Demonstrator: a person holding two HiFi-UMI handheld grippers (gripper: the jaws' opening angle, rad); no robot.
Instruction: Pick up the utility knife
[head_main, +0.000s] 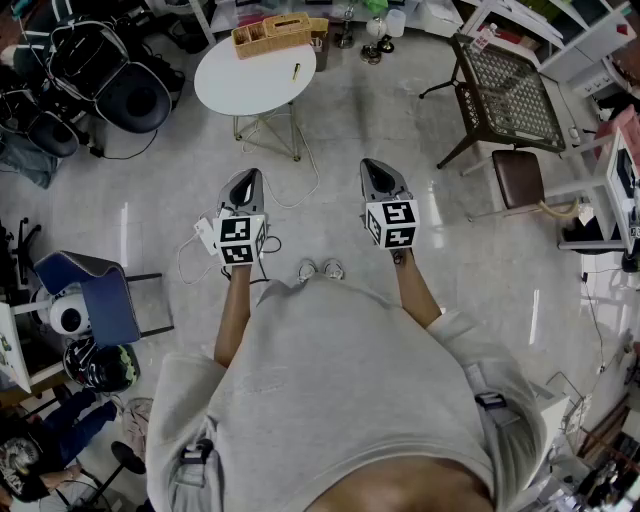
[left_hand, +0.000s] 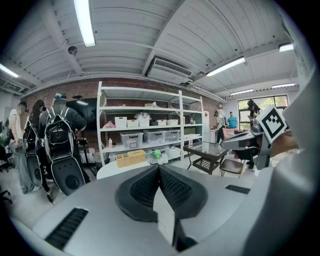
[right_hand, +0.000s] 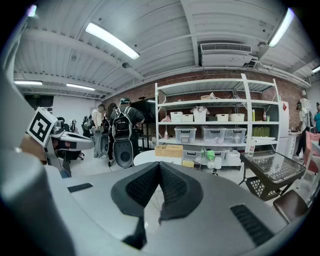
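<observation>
Approach step; pickup not begun. Left gripper (head_main: 246, 178) and right gripper (head_main: 376, 168) both have jaws together, empty, well short of round white table (head_main: 225, 85). Slim object there, likely utility knife (head_main: 296, 71), lies near wicker basket (head_main: 272, 33). Next: step closer, spread jaws, align across handle.

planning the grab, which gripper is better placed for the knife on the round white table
Left, probably, by little. The small slim utility knife on the round white table lies closer to the left gripper than the right gripper. Both are shut, empty and far off.
</observation>
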